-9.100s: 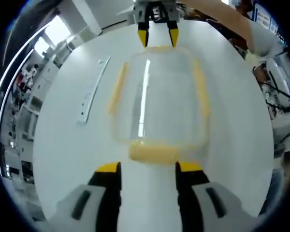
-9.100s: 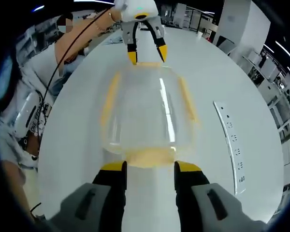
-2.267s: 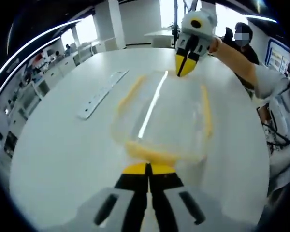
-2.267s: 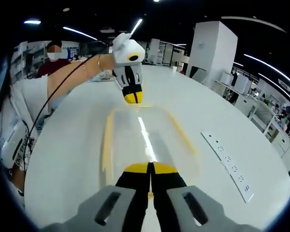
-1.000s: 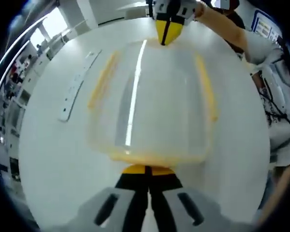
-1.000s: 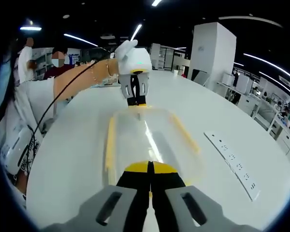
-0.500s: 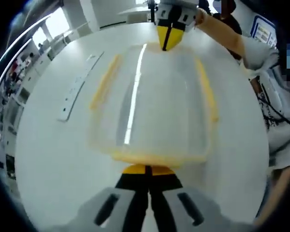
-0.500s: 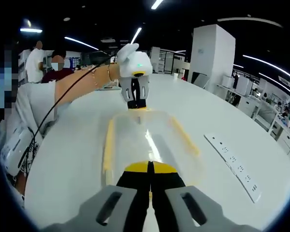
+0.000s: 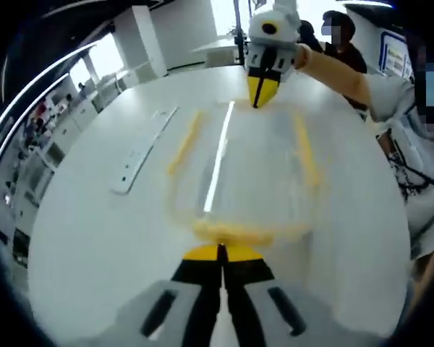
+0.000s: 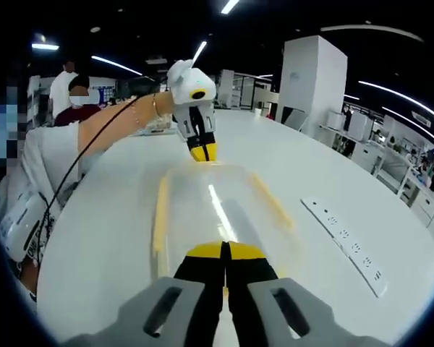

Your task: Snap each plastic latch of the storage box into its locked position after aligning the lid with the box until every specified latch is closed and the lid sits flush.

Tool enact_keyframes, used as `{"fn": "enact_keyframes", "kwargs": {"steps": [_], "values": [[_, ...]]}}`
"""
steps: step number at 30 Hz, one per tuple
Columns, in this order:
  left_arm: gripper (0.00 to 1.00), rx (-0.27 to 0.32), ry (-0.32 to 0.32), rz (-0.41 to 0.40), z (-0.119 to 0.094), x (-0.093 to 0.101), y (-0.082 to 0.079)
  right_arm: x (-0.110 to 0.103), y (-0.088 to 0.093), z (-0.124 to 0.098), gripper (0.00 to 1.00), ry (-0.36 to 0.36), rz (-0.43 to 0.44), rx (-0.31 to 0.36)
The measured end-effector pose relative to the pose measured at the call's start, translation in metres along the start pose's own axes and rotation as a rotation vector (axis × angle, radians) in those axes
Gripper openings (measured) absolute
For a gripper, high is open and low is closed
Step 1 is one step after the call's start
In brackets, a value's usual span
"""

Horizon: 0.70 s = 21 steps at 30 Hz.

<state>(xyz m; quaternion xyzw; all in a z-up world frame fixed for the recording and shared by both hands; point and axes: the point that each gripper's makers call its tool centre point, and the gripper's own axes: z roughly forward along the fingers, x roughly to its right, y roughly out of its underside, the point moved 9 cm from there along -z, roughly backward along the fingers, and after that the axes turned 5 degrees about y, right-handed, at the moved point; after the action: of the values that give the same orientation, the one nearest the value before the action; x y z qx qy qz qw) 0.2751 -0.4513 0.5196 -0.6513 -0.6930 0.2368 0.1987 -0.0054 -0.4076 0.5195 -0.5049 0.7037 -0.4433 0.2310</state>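
Here, in the left gripper view, a white power strip (image 9: 141, 150) lies flat on the round white table (image 9: 79, 231), well to the left of a clear storage box (image 9: 239, 170) with yellow latches. The box sits near the middle of the table with its clear lid on. A long yellow latch (image 9: 185, 142) runs along its left side and another one (image 9: 306, 150) along its right side. At the near end, a short yellow latch (image 9: 240, 233) lies just beyond the left gripper (image 9: 220, 252), whose yellow-tipped jaws are pressed together with nothing between them; the tips are just beside that latch, and contact cannot be told. At the far end of the box, the right gripper (image 9: 260, 92) points down at the rim with its jaws likewise pressed together. A person's bare forearm (image 9: 336, 69) reaches in from the right behind it.

In the right gripper view, the person's arm comes from the left, holding the left gripper (image 10: 201, 152) over the far end of the storage box (image 10: 217, 210), its tips closed. The box lies between the two grippers, with the right gripper (image 10: 225, 252) closed at the near end, over the near rim. The power strip (image 10: 347, 244) lies to the right, apart from the box.
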Motion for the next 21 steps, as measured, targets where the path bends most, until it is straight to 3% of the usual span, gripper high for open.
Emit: {"fn": "enact_keyframes", "kwargs": {"steps": [12, 21], "values": [[0.0, 0.055, 0.011, -0.017, 0.0069, 0.0044, -0.001, 0.0042, 0.0057, -0.0016, 0.0, -0.005, 0.02, 0.049], [0.0, 0.057, 0.011, -0.035, 0.0048, 0.0011, -0.0001, 0.0049, 0.0031, -0.0005, 0.0, -0.003, 0.014, 0.026]]}}
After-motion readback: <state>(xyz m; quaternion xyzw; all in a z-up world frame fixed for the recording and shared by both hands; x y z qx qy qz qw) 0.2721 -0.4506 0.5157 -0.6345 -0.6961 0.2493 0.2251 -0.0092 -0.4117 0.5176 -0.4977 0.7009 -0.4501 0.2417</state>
